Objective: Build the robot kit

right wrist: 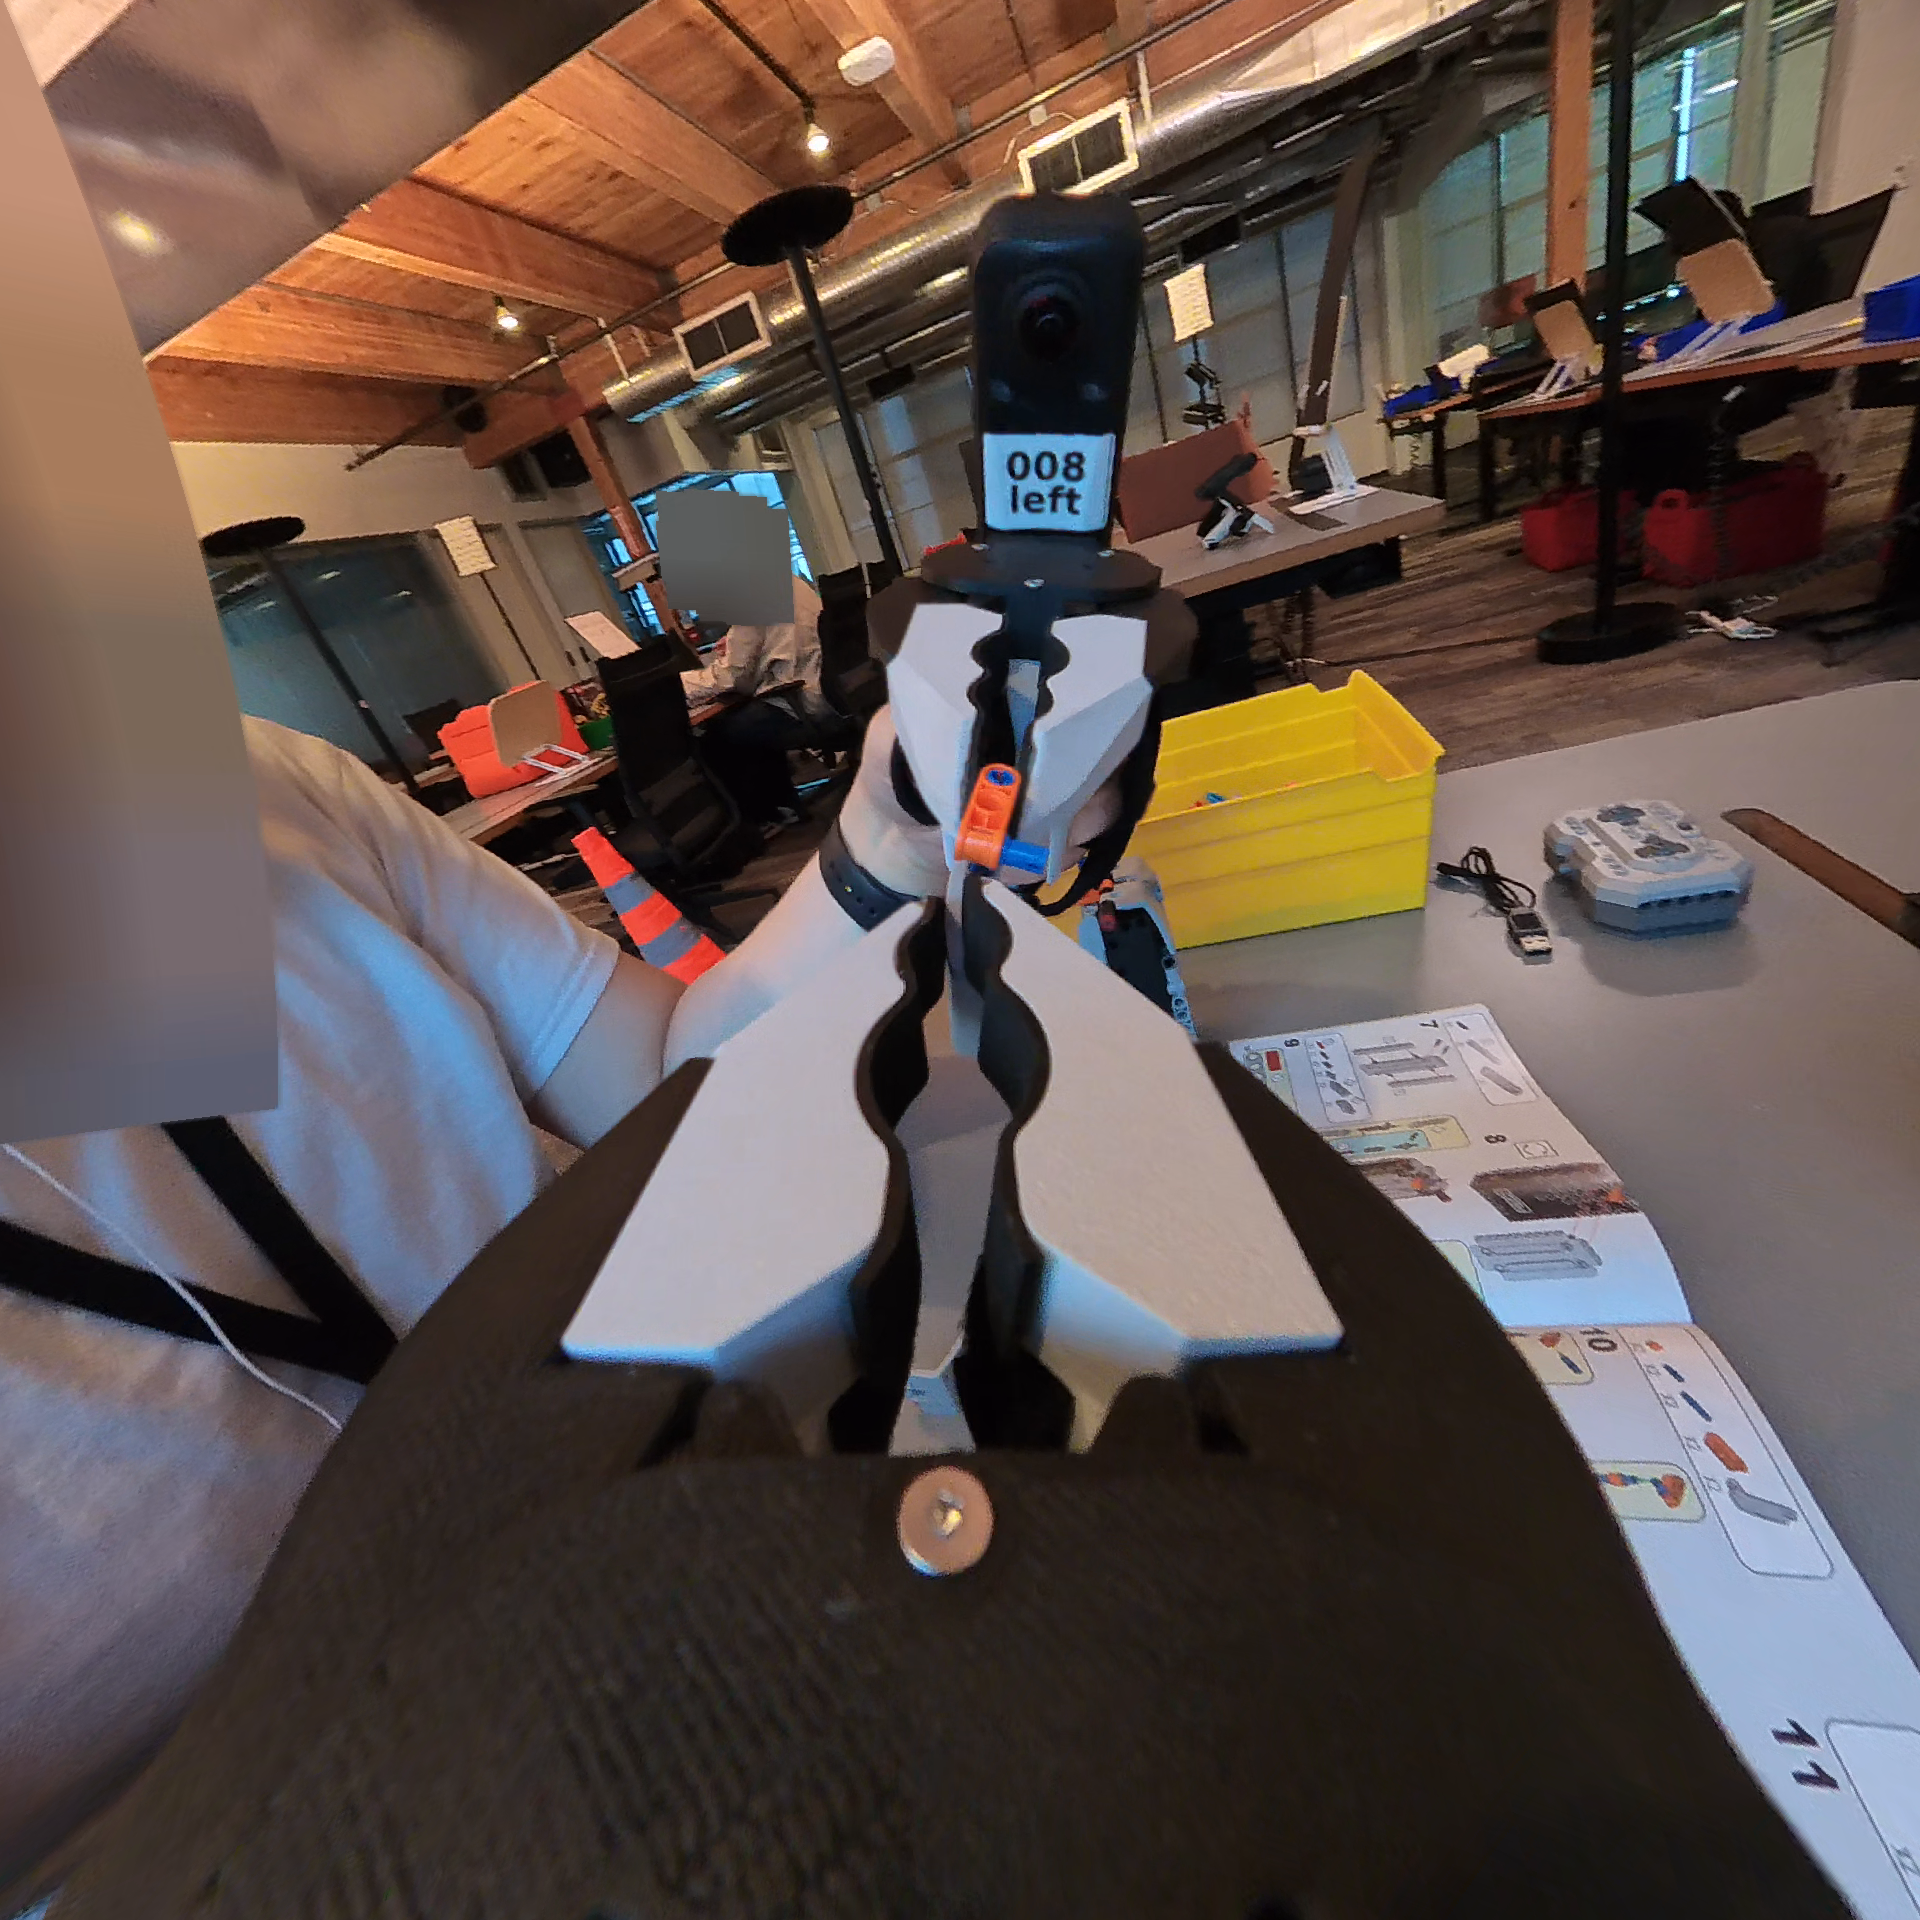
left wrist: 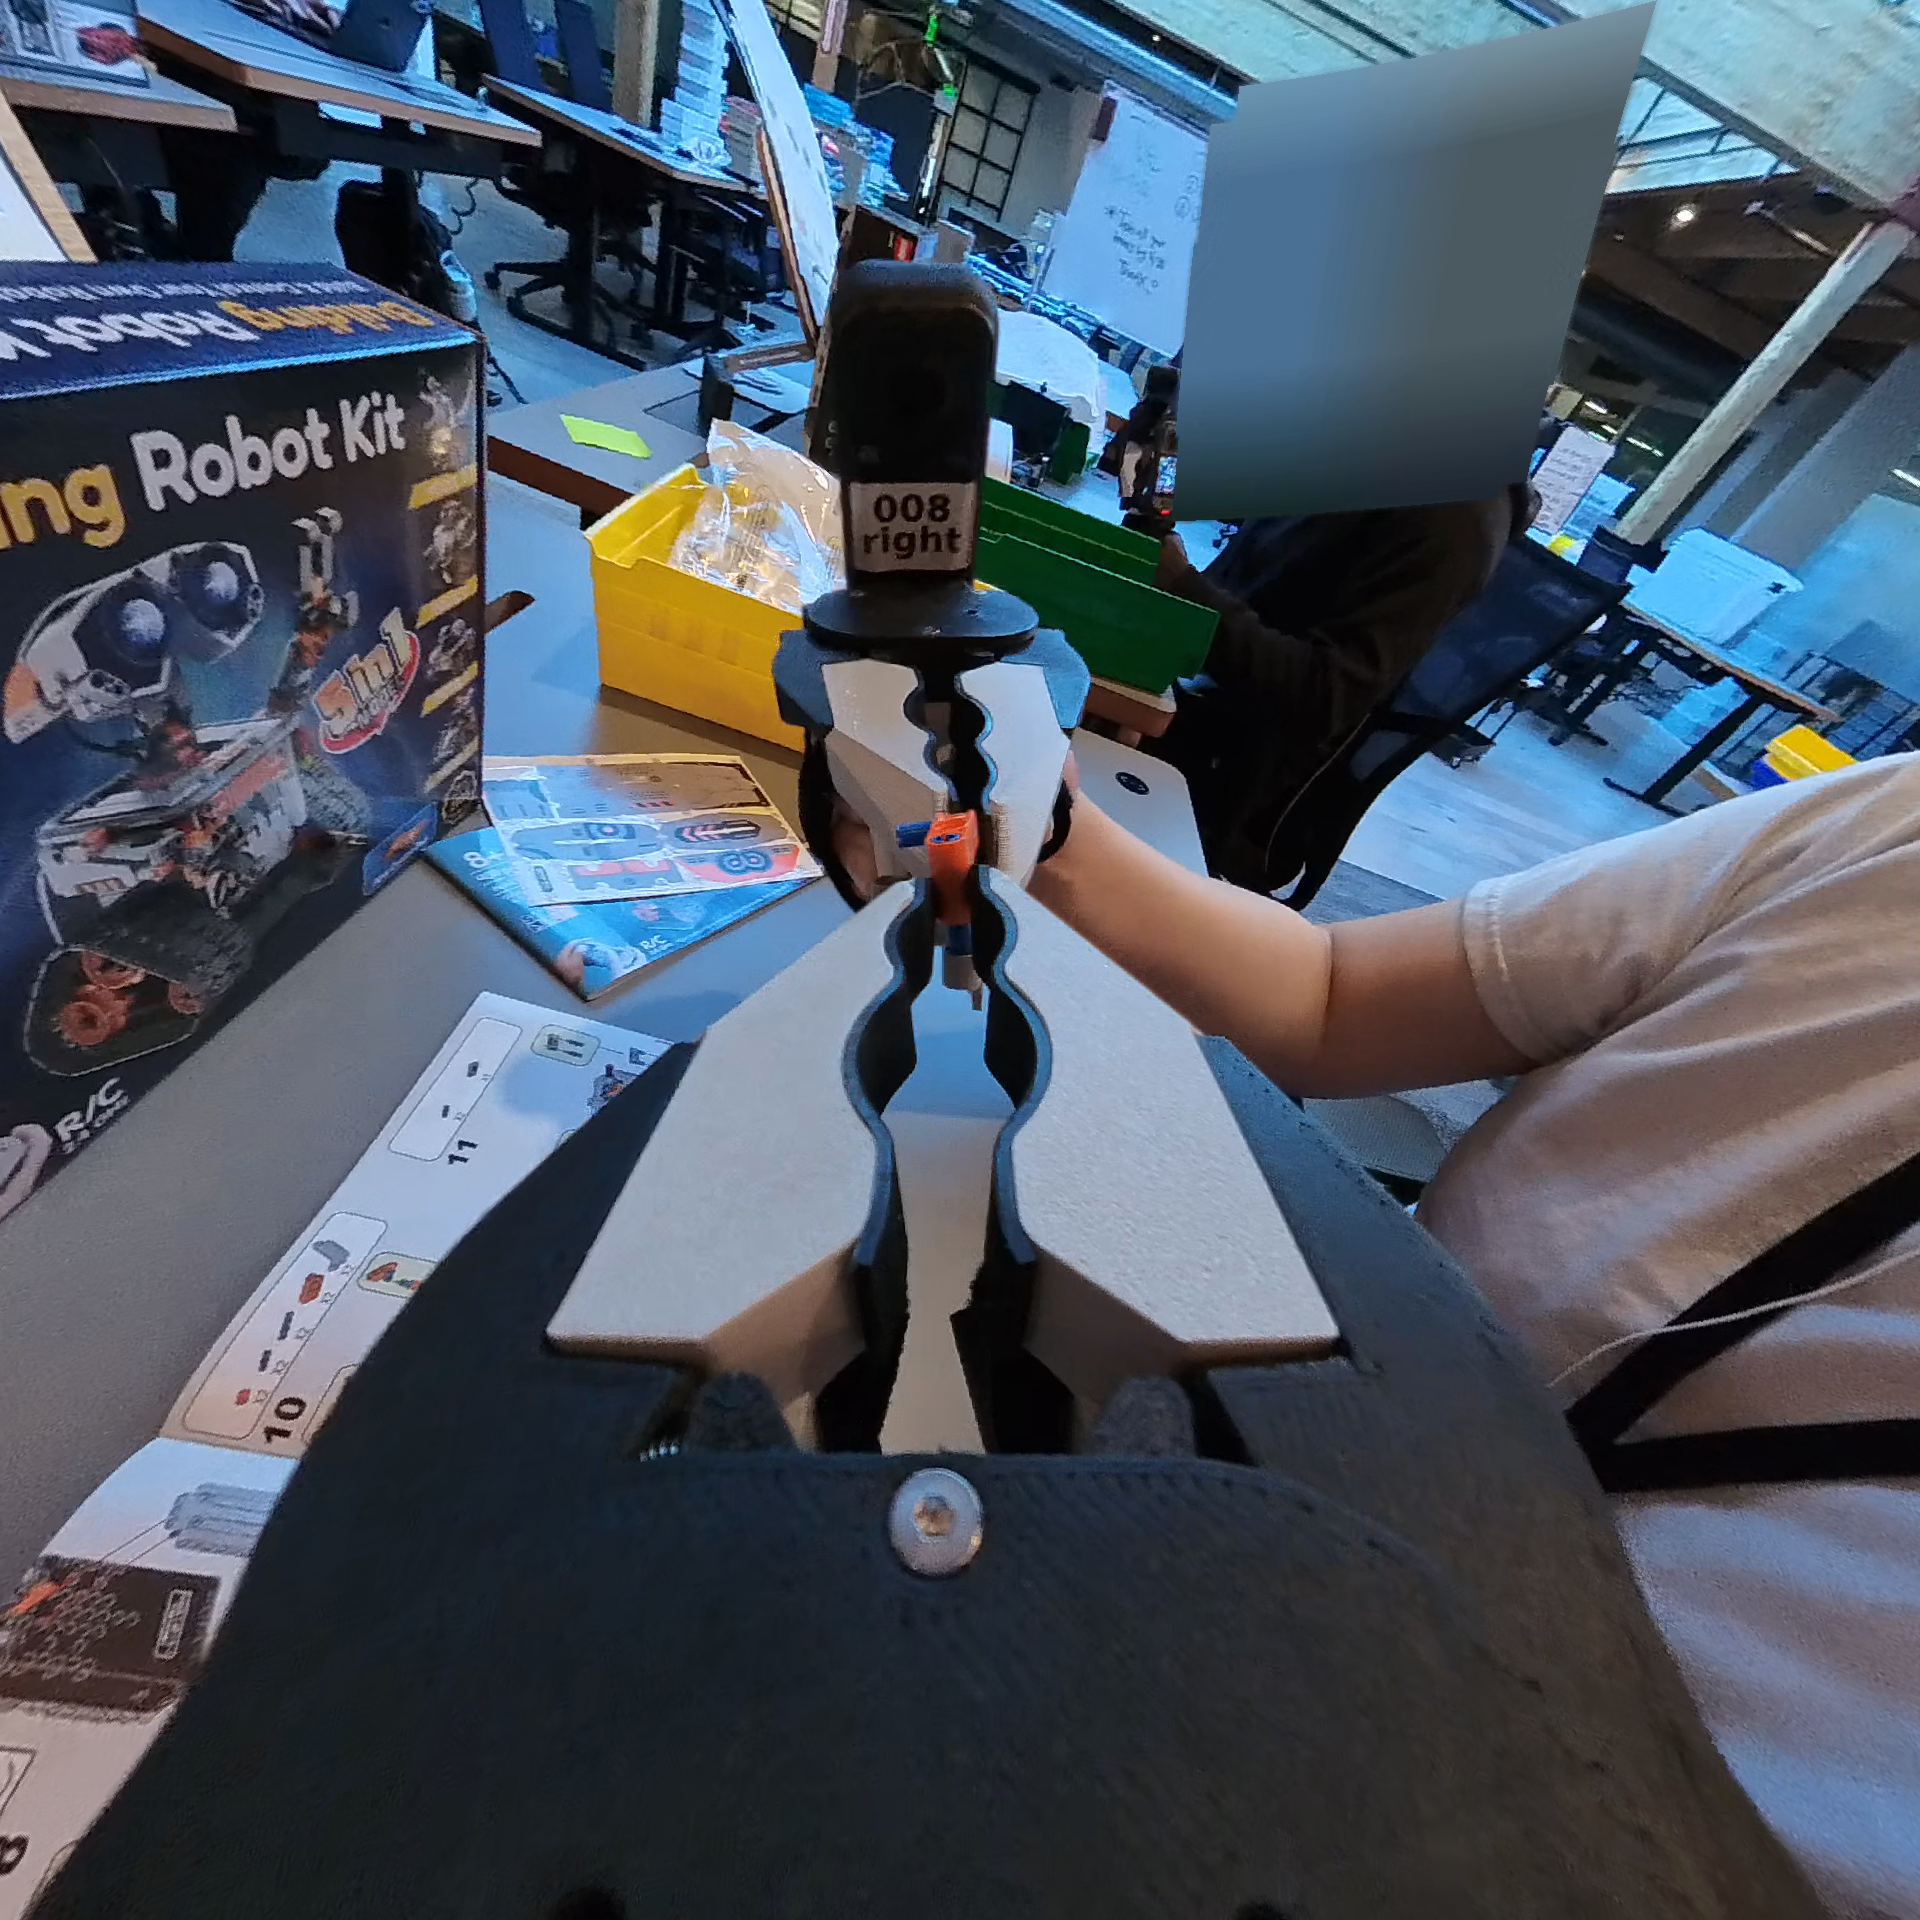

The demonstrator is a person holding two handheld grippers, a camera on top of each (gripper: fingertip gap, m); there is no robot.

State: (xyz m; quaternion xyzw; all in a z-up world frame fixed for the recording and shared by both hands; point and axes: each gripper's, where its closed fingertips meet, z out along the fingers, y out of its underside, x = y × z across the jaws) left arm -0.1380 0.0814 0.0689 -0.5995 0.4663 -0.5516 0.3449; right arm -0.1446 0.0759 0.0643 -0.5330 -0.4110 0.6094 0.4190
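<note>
Orange connector (left wrist: 951, 844) with blue pin (left wrist: 910, 834), yellow bin (left wrist: 675, 613), green bin (left wrist: 1091, 592), grey table (right wrist: 1714, 1039), dark blue kit box (left wrist: 229, 623), orange-and-grey striped cone (right wrist: 649, 914)

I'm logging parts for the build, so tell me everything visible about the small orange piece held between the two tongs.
The orange piece is a small plastic connector with a round hole at one end and a blue pin sticking out sideways. It hangs in mid-air above the grey table, where the left tongs and the right tongs meet tip to tip. Which pair actually pinches it is unclear.
</note>
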